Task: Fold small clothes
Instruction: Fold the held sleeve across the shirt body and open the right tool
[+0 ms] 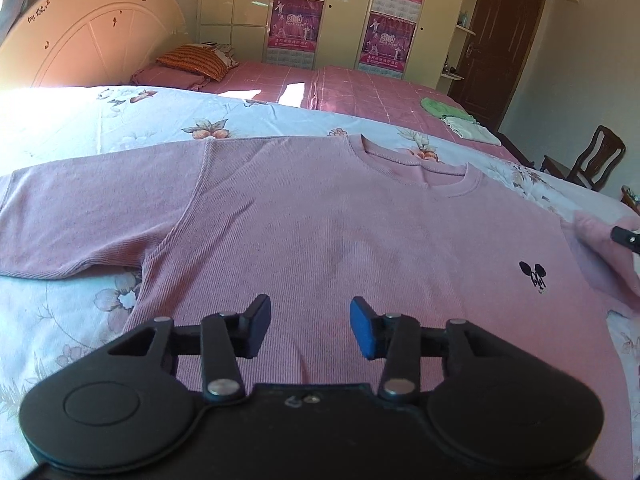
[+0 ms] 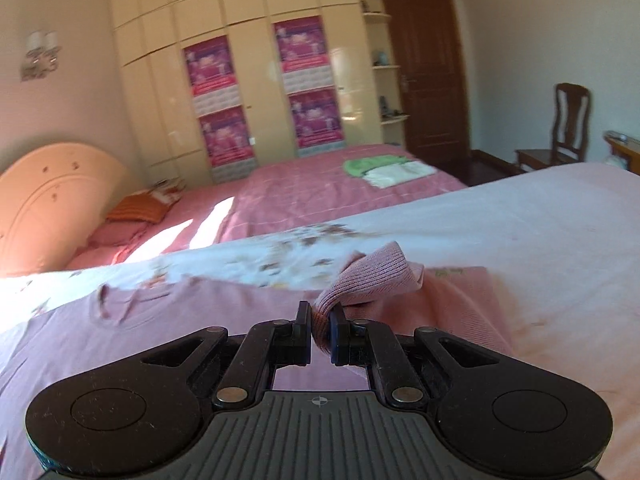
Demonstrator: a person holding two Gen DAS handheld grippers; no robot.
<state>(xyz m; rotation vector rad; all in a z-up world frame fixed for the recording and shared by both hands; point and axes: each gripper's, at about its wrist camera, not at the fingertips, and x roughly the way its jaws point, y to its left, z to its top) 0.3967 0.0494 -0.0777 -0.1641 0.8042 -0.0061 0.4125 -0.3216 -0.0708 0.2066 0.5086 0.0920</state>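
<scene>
The left gripper [image 1: 310, 328] hangs with its jaws spread and empty above the pink sweater [image 1: 320, 232], which lies flat on the flowered sheet [image 1: 80, 120]. The right gripper [image 2: 320, 334] pinches the sweater's sleeve [image 2: 368, 276]. Beyond the sweater lie folded clothes [image 1: 460, 118].

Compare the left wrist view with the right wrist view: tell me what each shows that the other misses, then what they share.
Only the left wrist view shows the pink shirt spread flat, with its neckline, its small black emblem and the open left gripper above it. Only the right wrist view shows the right gripper shut on a bunched sleeve, and a wall lamp. Both show the floral sheet, the wardrobe posters, the green cloth and the chair.
</scene>
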